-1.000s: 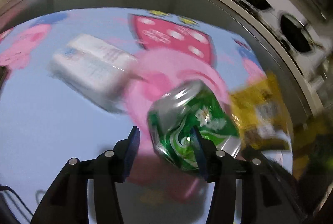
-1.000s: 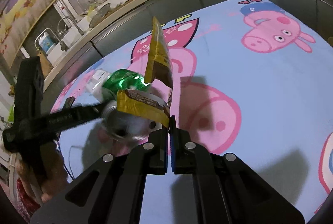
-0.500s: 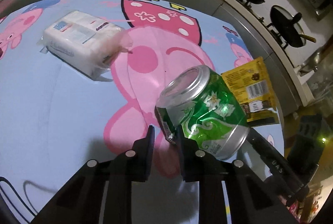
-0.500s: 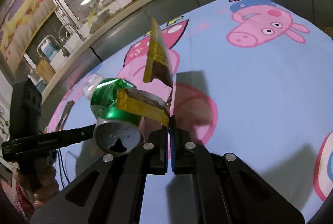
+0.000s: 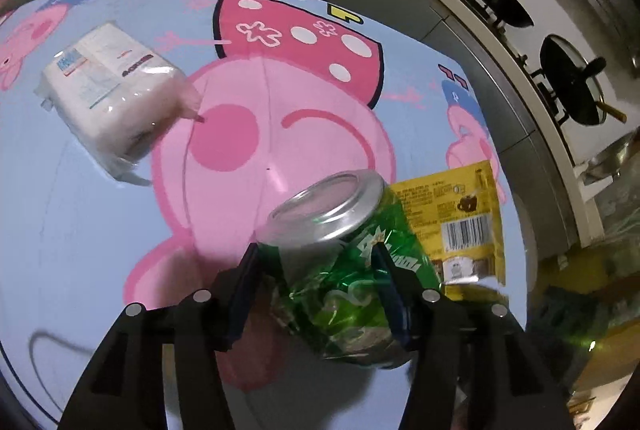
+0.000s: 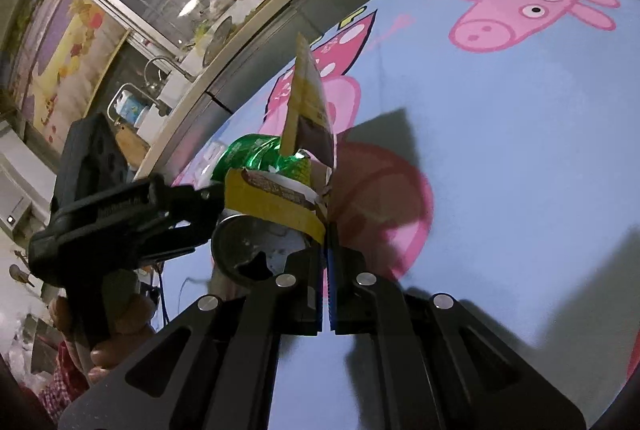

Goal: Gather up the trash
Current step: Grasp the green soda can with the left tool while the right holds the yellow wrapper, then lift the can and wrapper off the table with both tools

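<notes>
gripping a crushed green can (image 5: 352, 266) in the left tool (image 5: 316, 262); right tool (image 6: 326, 230) pinching a yellow wrapper (image 6: 276, 198) just beside the can.

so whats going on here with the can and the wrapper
A person is clearing trash off a cartoon-print table with two handheld grippers. The left gripper is clamped on a crushed green can, lifted off the table. The right gripper pinches a yellow wrapper by its edge, held up beside the can. A white tissue pack lies on the table.
</notes>
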The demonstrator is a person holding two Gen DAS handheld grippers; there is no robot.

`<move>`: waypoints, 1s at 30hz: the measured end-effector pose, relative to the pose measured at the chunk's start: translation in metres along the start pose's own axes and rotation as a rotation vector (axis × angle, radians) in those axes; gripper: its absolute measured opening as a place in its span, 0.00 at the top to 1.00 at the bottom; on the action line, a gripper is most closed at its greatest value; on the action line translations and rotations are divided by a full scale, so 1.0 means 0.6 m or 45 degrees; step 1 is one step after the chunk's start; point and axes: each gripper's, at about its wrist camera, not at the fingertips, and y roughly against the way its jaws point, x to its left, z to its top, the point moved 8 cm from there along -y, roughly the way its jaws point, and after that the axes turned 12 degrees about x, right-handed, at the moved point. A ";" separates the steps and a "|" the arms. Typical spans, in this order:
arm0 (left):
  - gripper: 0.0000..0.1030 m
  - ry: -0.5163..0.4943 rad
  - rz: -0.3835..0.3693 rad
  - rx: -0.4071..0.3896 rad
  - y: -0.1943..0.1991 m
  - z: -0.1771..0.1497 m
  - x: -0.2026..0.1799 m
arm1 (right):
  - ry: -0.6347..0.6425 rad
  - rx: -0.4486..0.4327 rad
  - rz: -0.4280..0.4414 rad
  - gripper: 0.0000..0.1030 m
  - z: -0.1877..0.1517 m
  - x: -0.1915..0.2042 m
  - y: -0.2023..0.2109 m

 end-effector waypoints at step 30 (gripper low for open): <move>0.61 -0.218 0.063 -0.032 0.026 -0.012 -0.074 | 0.060 0.298 0.268 0.99 -0.013 0.030 -0.044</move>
